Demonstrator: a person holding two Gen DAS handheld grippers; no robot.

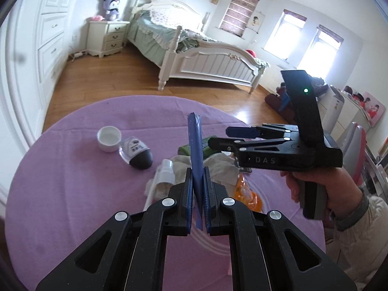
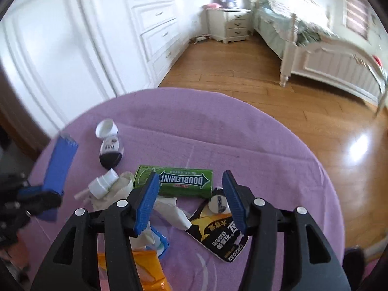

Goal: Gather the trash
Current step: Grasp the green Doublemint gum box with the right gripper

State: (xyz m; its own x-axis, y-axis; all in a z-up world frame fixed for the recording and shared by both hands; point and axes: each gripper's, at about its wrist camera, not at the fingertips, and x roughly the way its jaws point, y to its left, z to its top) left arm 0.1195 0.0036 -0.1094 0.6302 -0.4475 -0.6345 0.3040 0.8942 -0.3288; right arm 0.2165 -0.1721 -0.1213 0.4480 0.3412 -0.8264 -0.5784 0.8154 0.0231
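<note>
1. Left gripper (image 1: 198, 189) has its pads pressed together on a flat blue packet (image 1: 195, 150), which stands on edge between them, long axis running from the jaws up toward 12 o'clock in the left wrist view.
2. Seen from the right wrist, that same packet (image 2: 60, 167) sits at 9 o'clock, tilted, top end toward 1 o'clock; any print on it is too blurred to read.
3. Right gripper (image 2: 191, 203) has its jaws spread with nothing between the pads, hanging over the pile of rubbish on the purple tablecloth (image 2: 242, 131); "DAS" is moulded on its body in the left wrist view.
4. Green gum pack (image 2: 174, 181) lies flat just beyond the fingertips, long axis from 9 to 3 o'clock; it reads "DOUBLEMINT", upside down to the camera.
5. Black and yellow wrapper (image 2: 218, 237) lies at 5 o'clock of the gum pack, torn open, with Chinese print and "CR2032" along its lower edge.
6. Small dark-based bottle (image 2: 111, 152) lies on its side at 10 o'clock of the gum pack, label unreadable, dark end toward the camera, with a white cap (image 2: 106, 128) touching its far end.
7. Crumpled tissue (image 2: 174, 213) and an orange wrapper (image 2: 145, 266) lie under the right gripper.
</note>
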